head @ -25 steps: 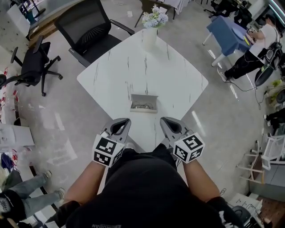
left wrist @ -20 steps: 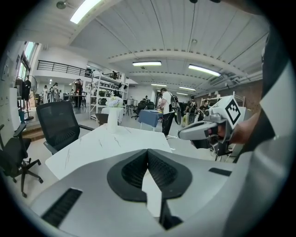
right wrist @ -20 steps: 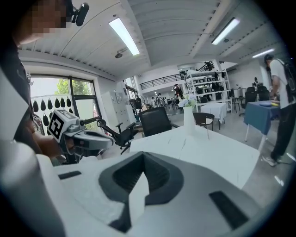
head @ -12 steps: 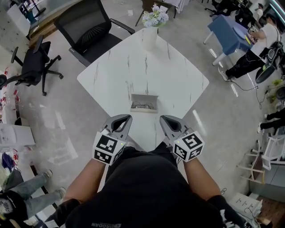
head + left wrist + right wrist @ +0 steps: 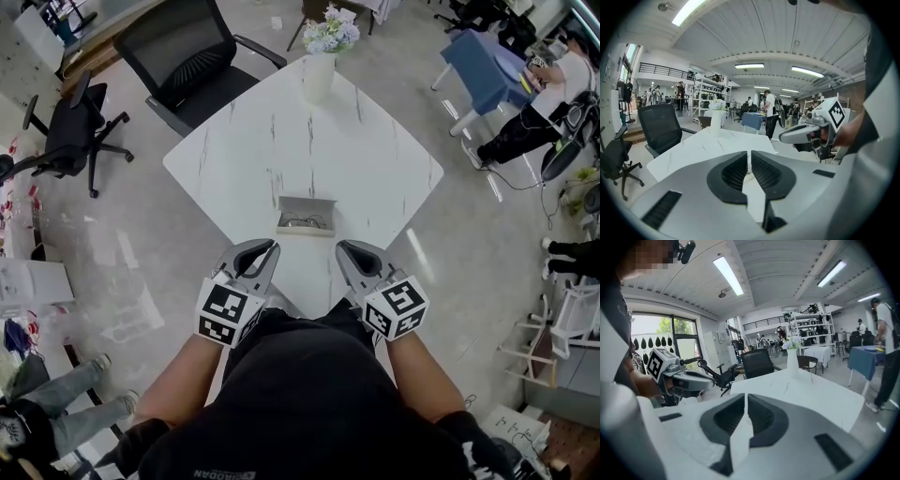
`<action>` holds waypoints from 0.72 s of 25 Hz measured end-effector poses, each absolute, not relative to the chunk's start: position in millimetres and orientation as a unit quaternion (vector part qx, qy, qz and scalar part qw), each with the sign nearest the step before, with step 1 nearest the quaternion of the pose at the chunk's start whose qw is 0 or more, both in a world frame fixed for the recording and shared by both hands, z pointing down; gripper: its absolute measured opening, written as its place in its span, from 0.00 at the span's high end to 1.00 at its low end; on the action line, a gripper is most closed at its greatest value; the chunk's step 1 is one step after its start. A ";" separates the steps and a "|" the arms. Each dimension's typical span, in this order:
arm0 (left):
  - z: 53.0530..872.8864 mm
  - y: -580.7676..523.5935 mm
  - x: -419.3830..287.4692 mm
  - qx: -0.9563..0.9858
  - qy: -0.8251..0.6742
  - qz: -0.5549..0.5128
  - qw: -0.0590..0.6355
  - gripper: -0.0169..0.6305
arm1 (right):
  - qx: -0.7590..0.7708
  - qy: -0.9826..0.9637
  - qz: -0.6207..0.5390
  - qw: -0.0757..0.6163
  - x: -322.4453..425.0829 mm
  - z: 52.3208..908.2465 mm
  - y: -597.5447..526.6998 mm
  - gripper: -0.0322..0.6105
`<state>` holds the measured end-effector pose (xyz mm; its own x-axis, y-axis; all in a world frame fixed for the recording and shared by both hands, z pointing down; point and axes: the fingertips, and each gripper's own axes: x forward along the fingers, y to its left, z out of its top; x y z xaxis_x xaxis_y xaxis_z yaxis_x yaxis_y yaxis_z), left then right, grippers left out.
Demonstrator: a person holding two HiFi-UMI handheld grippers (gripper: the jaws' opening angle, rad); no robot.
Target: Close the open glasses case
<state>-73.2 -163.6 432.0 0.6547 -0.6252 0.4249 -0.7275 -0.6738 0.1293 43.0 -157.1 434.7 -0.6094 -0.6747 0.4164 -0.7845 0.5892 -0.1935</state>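
Observation:
A grey glasses case [image 5: 306,215] lies open on the white marble table [image 5: 375,169], near its front corner, with glasses inside. My left gripper [image 5: 271,247] hovers shut just short of the case, to its near left. My right gripper [image 5: 341,247] hovers shut to the case's near right. Neither touches the case, and nothing is held. In the left gripper view the jaws [image 5: 750,153] meet at the tips, and the right gripper [image 5: 806,133] shows beside them. The right gripper view shows its jaws [image 5: 746,395] closed and the left gripper [image 5: 682,378] at the left. The case is hidden in both gripper views.
A white vase of flowers [image 5: 319,61] stands at the table's far corner. A black office chair [image 5: 183,61] sits behind the table on the left, and another chair [image 5: 70,131] stands further left. People stand at the room's edges [image 5: 525,122].
The head view has drifted a little. Both grippers stay shut at the table's near corner, almost unmoved.

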 end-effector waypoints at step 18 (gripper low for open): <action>437.3 -160.8 -72.9 0.896 -0.381 0.179 0.144 0.87 | 0.413 -0.882 0.171 0.152 41.8 438.3 -151.5 0.85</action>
<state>-72.9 -160.8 437.3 0.6461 -0.6307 0.4298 -0.7335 -0.6688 0.1211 41.8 -151.5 438.3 -0.6131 -0.6755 0.4096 -0.7798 0.6007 -0.1766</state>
